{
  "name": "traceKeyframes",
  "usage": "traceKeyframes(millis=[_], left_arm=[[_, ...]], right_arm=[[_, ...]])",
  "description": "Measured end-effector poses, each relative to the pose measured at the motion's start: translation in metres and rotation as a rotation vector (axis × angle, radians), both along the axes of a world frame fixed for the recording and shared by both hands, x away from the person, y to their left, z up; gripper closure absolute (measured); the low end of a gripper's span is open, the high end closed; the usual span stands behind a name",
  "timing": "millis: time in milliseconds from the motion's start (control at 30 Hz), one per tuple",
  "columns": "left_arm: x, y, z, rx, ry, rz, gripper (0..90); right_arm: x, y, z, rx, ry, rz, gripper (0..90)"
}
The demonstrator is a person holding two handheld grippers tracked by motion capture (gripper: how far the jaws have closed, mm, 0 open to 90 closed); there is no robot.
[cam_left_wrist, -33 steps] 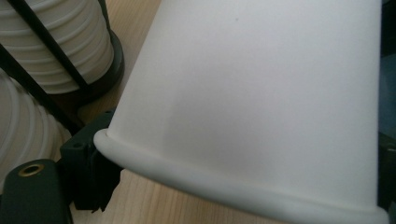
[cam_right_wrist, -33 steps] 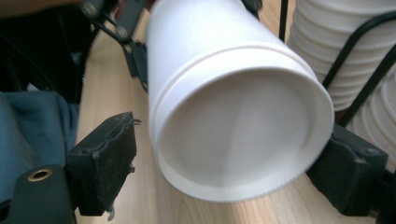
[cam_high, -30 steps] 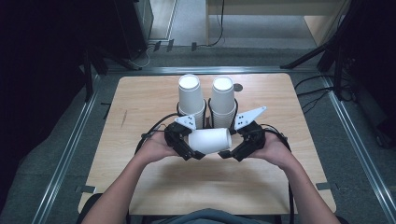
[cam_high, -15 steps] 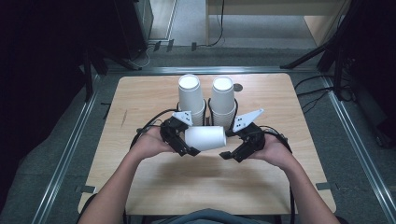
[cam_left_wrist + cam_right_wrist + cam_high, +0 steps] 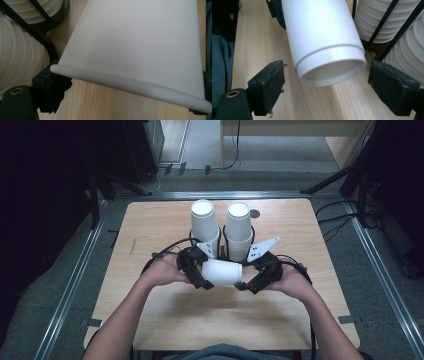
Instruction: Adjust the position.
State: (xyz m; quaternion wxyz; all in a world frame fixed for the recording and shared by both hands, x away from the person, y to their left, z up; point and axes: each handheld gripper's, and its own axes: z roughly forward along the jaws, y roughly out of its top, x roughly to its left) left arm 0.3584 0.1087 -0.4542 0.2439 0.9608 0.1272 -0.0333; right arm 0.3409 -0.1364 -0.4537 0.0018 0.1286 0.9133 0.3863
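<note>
A white paper cup lies on its side in the air between my two grippers, just in front of the cup stacks. My left gripper is shut on the wide rim end; in the left gripper view the cup spans the gap from one jaw to the other of that gripper. My right gripper is open. In the right gripper view its jaws stand on either side of the cup's base end with a gap on each side, the gripper not touching it.
Two tall stacks of white cups, the left stack and the right stack, stand in black wire holders just behind the grippers. The wooden table has bare surface left, right and in front. Cables trail from both grippers.
The left hand and the cup have shifted only slightly. The right gripper has stayed where it was, open around the cup's base.
</note>
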Motion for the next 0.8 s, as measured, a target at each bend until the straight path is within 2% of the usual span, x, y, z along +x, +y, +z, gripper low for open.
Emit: traceKeyframes(millis=[67, 433, 500, 800], left_arm=[[0.001, -0.003, -0.001, 0.026, 0.008, -0.003, 9.6], [0.003, -0.016, -0.009, 0.084, 0.053, -0.017, 9.4], [0.002, -0.019, -0.011, 0.092, 0.047, -0.017, 9.4], [0.000, -0.027, -0.013, 0.087, 0.055, -0.027, 9.4]], right_arm=[[0.000, 0.002, 0.000, -0.005, 0.001, -0.001, 13.9], [-0.001, 0.014, -0.007, -0.040, -0.009, 0.026, 13.9], [-0.001, 0.017, -0.008, -0.051, -0.015, 0.033, 13.9], [-0.004, 0.029, -0.017, -0.096, -0.030, 0.069, 14.0]])
